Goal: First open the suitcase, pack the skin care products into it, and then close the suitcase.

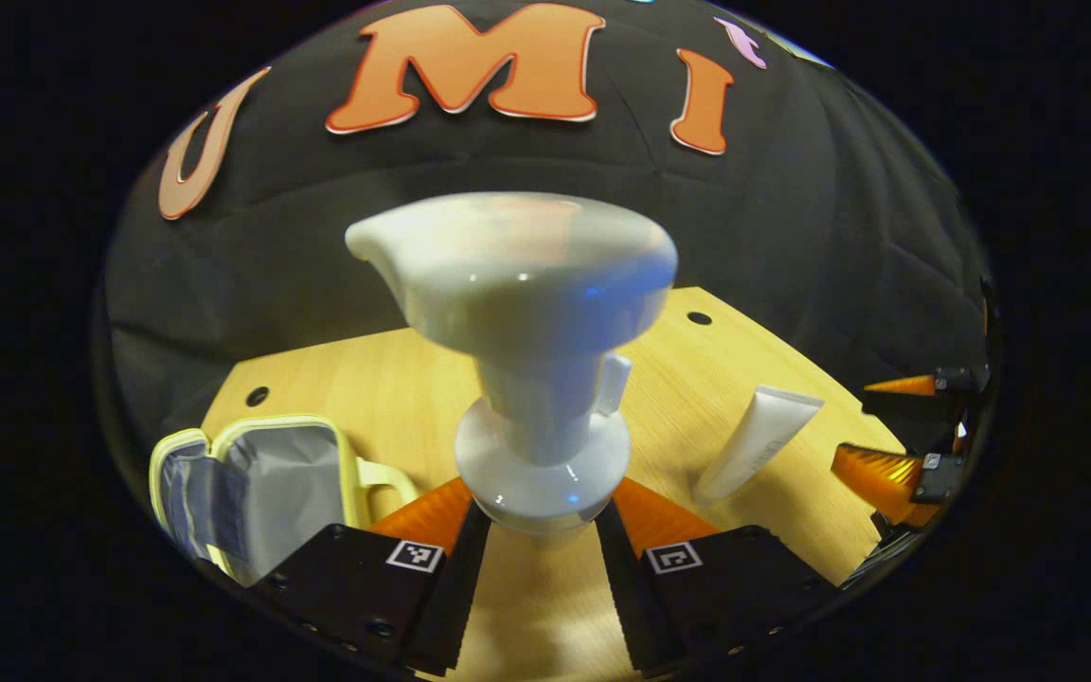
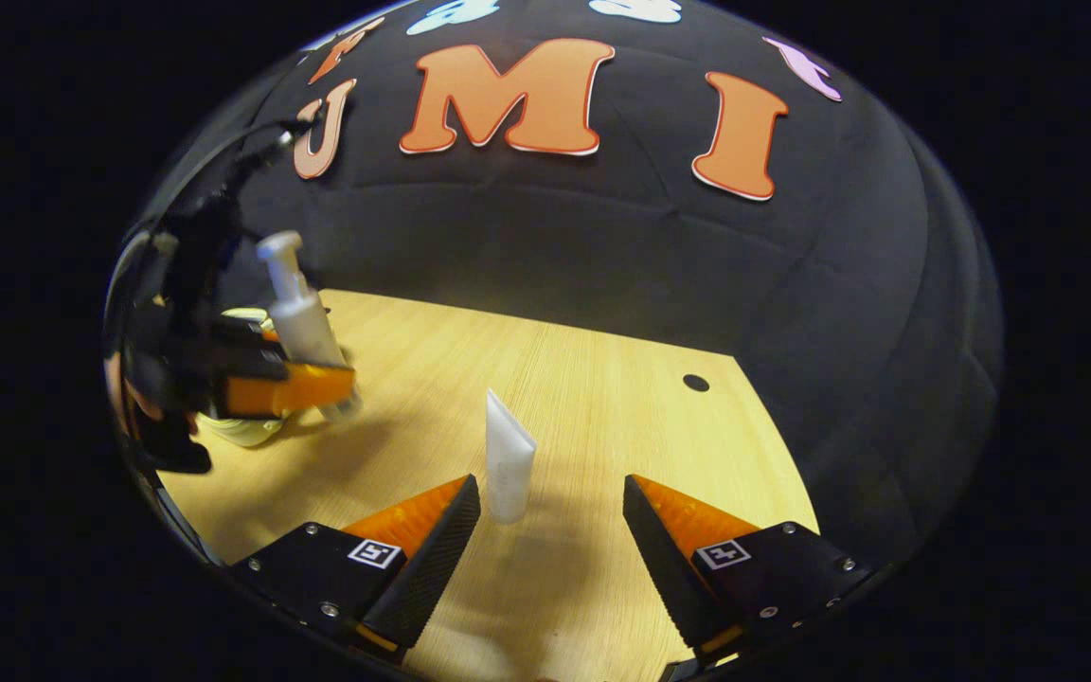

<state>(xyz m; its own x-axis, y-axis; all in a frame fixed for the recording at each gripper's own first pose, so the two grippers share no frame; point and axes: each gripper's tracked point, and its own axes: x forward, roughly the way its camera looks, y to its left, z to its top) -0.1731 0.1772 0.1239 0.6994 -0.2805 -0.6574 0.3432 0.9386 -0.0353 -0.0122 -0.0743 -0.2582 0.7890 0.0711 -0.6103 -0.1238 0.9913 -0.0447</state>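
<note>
Suitcase first: small pale-yellow soft case with grey lining point(image 1: 261, 483) lies open on the light wood table point(image 1: 394, 379), just left of the left gripper's fingers and slightly beyond them. So step one reads as done. Nothing visible inside it from this angle, though part of the interior is hidden.

White pump bottle with wide dispenser head point(image 1: 527, 379) sits between the left gripper point(image 1: 536, 530) fingers, both pressing its neck collar; in the right gripper view it's lifted off the table, tilted, near the case. Judging by that, first product is mid-transfer, not yet packed.

White squeeze tube with flat crimped end point(image 2: 508, 455) lies on the table just ahead of the right gripper point(image 2: 550, 521), between the finger lines, nearer its left finger. Fingers wide apart, holding nothing, no contact with the tube.

Left to do: drop bottle in, grab and pack tube, close case. Roughly a third through, by my estimate.
</note>
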